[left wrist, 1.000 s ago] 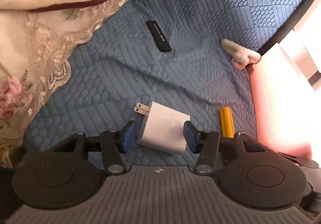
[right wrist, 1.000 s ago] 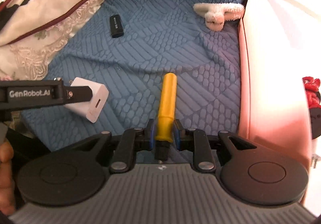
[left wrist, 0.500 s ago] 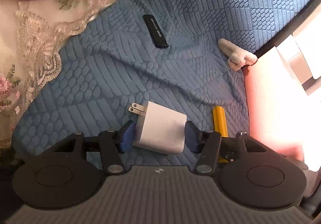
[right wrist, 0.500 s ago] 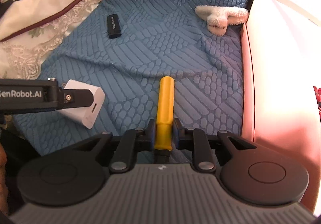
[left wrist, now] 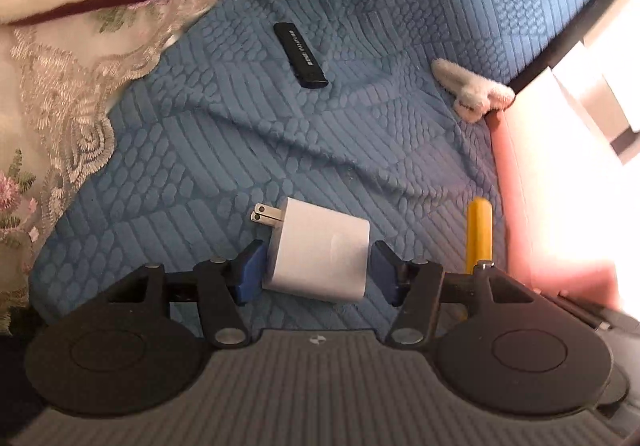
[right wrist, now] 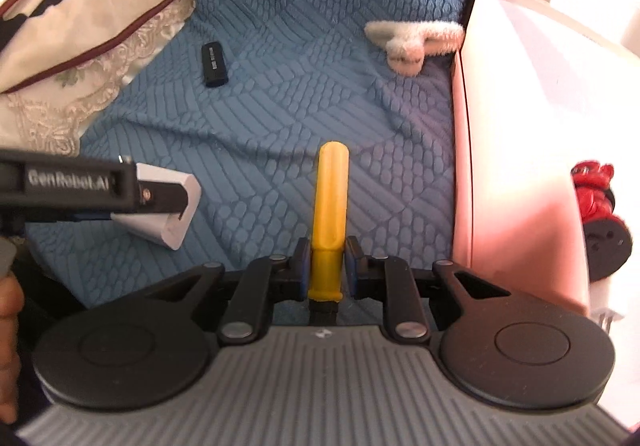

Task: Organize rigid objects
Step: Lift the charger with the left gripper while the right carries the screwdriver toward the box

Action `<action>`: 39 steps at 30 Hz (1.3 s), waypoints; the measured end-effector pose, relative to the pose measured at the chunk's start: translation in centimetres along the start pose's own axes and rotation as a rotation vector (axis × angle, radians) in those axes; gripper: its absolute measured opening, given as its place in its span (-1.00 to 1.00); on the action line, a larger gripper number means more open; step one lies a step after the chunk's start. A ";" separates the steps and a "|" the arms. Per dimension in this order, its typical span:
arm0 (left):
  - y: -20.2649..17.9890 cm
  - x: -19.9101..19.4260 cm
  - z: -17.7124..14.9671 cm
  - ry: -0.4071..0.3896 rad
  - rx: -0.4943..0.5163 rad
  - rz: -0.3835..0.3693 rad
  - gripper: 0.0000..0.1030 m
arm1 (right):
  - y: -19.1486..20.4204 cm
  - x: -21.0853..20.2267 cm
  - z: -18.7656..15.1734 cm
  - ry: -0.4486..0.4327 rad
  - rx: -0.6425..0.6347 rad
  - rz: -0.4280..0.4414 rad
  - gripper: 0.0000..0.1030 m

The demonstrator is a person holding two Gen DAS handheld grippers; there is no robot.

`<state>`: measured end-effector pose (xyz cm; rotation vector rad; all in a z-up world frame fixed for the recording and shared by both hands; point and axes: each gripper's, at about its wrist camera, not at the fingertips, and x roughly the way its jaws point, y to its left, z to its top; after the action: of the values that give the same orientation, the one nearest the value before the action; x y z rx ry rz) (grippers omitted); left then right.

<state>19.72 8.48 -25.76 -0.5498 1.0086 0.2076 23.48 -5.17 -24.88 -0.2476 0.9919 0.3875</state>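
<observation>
Currently we hold two items over a blue quilted bed cover (left wrist: 248, 150): one charger, one yellow tool.

Item one: our left gripper (left wrist: 318, 270) brackets a white cube-shaped plug-in charger (left wrist: 320, 256), prongs pointing up-left; its left blue pad touches the charger, the right pad shows a thin gap, so no firm clamp. Item two: our right gripper (right wrist: 325, 266) is closed on a yellow cylindrical plastic handle (right wrist: 330, 206), pads pressing both sides. Nearby on the cover lie a slim black stick-shaped device (left wrist: 301, 56) and a fluffy white fabric piece (left wrist: 472, 92), well apart from both grippers. A lace-edged floral cloth (left wrist: 68, 118) borders the left side; a pale pink box wall (right wrist: 516, 166) stands just right of the handle. Only the right wrist view shows a red object (right wrist: 592, 186) beyond that wall, and the left gripper's lettered side.
</observation>
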 end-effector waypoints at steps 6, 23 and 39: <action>-0.9 0.1 -0.4 -0.020 0.010 0.052 0.23 | -0.1 1.0 -0.6 0.041 -0.008 0.036 -0.59; -2.4 -0.3 -0.3 -0.064 0.004 0.039 0.15 | -1.0 -0.5 -0.3 0.021 0.013 0.080 -0.59; -5.1 -5.6 1.5 -0.161 0.035 -0.074 0.08 | -3.6 -6.4 2.6 -0.108 0.036 0.117 -0.59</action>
<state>19.95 5.43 -18.74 -0.5287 0.8333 0.1657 23.85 -8.73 -17.97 -0.1355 0.9083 0.4843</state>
